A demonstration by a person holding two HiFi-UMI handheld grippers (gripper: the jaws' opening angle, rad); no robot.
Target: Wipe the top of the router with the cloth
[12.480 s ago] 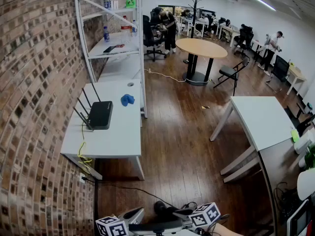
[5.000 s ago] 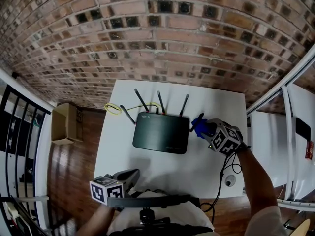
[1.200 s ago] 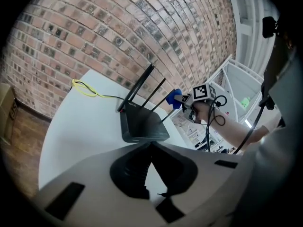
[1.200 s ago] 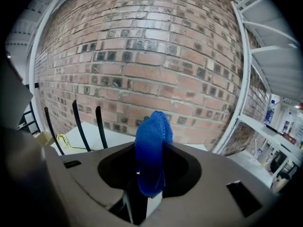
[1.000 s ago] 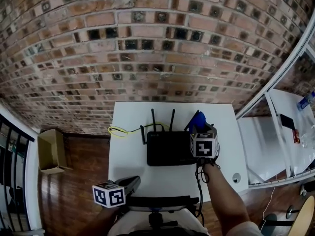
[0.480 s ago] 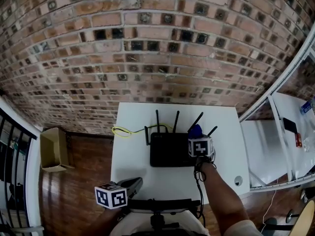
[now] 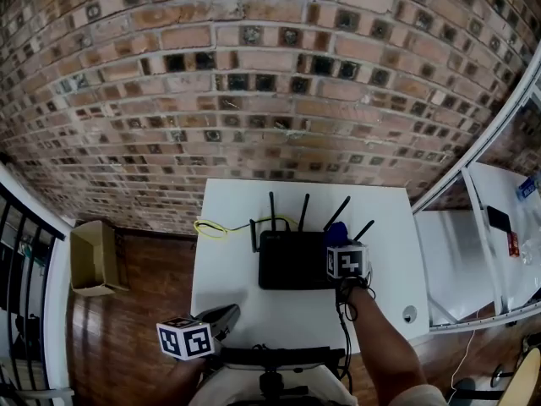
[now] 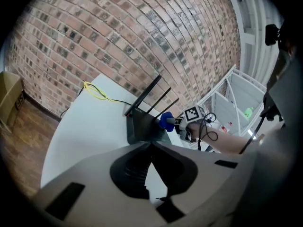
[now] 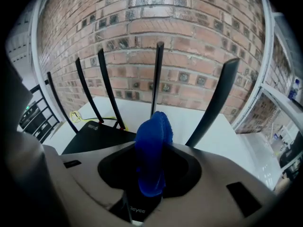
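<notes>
Your right gripper (image 7: 340, 240) is clamping a fold of blue, nubby cloth (image 9: 152, 150), which is standing up in a rounded lobe between the jaws. The cloth is hanging at the three o'clock edge of the flat, matt black router (image 7: 292, 260), among its slim, stick-like antennas (image 9: 156, 74). Whether it is touching the plastic, I cannot tell.

Your left gripper (image 8: 151, 146) is idling empty with its tips together, at the router's seven o'clock over the smooth white table (image 7: 232, 299). A looped yellow cable (image 7: 210, 227) is lying at ten o'clock, with the rough brick wall (image 7: 254, 83) rising beyond.
</notes>
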